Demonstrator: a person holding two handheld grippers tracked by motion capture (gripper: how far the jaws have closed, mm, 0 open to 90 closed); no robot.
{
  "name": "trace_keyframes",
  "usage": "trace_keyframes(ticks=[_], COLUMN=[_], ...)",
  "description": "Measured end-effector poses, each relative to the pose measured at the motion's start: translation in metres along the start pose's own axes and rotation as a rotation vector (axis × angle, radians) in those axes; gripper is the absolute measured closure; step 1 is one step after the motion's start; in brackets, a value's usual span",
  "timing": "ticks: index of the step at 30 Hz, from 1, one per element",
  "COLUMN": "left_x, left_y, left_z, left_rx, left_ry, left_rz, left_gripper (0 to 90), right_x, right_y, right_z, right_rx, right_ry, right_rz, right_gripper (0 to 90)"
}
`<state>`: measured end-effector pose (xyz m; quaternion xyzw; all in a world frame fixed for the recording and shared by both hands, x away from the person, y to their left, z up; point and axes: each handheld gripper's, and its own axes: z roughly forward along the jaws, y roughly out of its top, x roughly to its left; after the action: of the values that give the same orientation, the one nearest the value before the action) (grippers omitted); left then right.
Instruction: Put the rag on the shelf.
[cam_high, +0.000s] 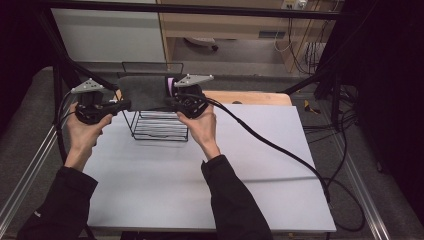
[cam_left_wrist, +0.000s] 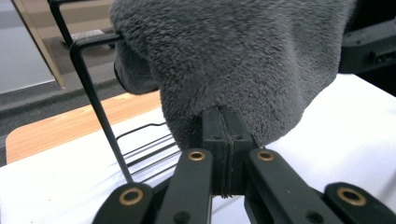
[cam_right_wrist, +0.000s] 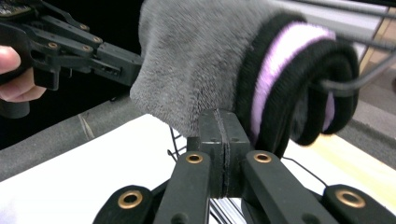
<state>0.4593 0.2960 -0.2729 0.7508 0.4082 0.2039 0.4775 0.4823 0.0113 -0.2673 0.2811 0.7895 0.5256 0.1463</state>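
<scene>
A grey fuzzy sock (cam_high: 145, 91) with a black and purple cuff (cam_high: 171, 86) is stretched between my two grippers, just above a black wire rack (cam_high: 160, 127). My left gripper (cam_high: 125, 104) is shut on the sock's left end; in the left gripper view its jaws (cam_left_wrist: 223, 114) pinch the grey fabric (cam_left_wrist: 224, 56). My right gripper (cam_high: 169, 102) is shut on the right end. In the right gripper view its jaws (cam_right_wrist: 223, 119) clamp the sock (cam_right_wrist: 196, 65) beside the cuff (cam_right_wrist: 280, 70), and a rack wire (cam_right_wrist: 350, 81) runs through the cuff's folds.
The rack stands at the back of a white table top (cam_high: 225, 165), with a wooden board (cam_high: 250, 97) behind it. A thick black cable (cam_high: 280, 150) trails from the right gripper across the table to the right. A rack upright (cam_left_wrist: 93, 93) stands left of the sock.
</scene>
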Motion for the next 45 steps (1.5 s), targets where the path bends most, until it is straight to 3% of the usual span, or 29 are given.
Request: trace_keyframes(ticks=[5, 10, 17, 25, 35, 45], left_x=[0.001, -0.001, -0.003, -0.006, -0.012, -0.026], left_y=[-0.002, -0.002, -0.004, -0.027, -0.066, -0.099], left_z=[0.002, -0.007, -0.021, -0.027, -0.015, 0.003], left_rx=[-0.012, -0.020, 0.001, 0.055, 0.100, 0.130], left_ry=[0.004, -0.003, 0.006, 0.005, 0.001, -0.030], left_rz=[0.004, 0.003, 0.014, 0.029, 0.015, 0.010], left_gripper=[88.0, 82.5, 65.7, 48.4, 26.1, 8.8], right_x=[-0.002, 0.001, 0.006, 0.000, -0.027, -0.056], right_y=[-0.005, -0.003, 0.002, -0.008, -0.053, -0.109], right_z=[0.002, -0.009, -0.031, -0.059, -0.095, -0.126], right_rx=[-0.015, -0.047, -0.056, -0.038, 0.011, 0.030], right_ry=[0.009, 0.036, 0.069, 0.041, -0.015, -0.057], right_rz=[-0.004, -0.018, -0.029, -0.012, 0.037, 0.110], right_gripper=[87.3, 79.7, 62.4, 36.5, 12.6, 5.0])
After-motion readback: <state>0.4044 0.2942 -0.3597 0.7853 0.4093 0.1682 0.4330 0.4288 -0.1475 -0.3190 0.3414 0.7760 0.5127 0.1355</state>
